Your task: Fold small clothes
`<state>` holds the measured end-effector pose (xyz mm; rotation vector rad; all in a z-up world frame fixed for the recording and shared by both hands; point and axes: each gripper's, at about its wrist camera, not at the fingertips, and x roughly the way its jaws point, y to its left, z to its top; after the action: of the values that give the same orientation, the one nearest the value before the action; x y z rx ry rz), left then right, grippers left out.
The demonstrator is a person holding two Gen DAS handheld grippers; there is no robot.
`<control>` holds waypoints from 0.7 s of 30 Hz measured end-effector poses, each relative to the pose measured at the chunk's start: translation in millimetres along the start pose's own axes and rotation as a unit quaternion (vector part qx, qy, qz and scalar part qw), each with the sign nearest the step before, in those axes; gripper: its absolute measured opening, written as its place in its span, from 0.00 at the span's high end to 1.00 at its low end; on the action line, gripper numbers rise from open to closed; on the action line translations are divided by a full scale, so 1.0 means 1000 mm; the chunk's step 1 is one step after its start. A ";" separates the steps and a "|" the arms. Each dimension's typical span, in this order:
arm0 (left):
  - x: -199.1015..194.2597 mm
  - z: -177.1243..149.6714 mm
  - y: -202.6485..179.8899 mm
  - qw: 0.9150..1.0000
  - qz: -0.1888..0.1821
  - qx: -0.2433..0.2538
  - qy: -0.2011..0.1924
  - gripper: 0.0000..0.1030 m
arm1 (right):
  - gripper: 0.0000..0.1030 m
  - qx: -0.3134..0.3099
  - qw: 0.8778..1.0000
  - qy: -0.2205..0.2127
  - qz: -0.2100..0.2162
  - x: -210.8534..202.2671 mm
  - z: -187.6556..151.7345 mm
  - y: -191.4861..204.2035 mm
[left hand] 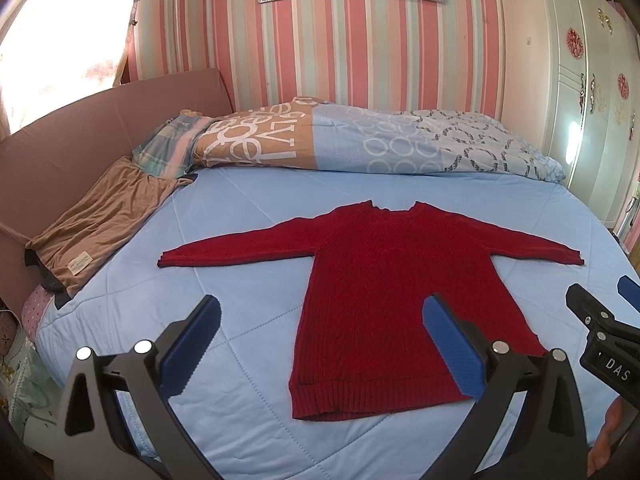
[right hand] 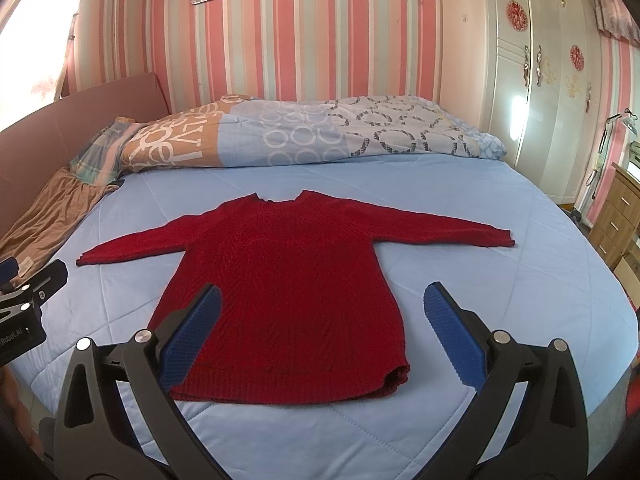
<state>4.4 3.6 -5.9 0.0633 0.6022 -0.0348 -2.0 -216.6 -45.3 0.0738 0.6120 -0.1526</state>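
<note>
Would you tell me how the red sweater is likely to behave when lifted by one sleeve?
The red sweater looks like soft knit lying flat, so it will probably droop. Its thick ribbing suggests some weight, likely dragging across the blue quilt.

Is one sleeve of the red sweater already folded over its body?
No. The red sweater lies flat on the blue bedspread with both sleeves stretched straight out to the sides.
</note>
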 end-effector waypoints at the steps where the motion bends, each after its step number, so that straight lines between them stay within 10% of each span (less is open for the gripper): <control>1: 0.000 0.000 0.000 1.000 0.000 -0.001 0.000 0.02 | 0.03 0.000 1.000 0.000 0.000 0.000 0.000 0.000; 21: 0.003 -0.005 0.002 1.000 -0.001 -0.001 0.002 0.02 | 0.03 0.001 1.000 0.001 0.001 0.001 0.003 0.005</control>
<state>3.9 5.4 -11.0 0.0603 0.6068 -0.0359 0.7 -212.0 -43.4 0.0762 0.6132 -0.1515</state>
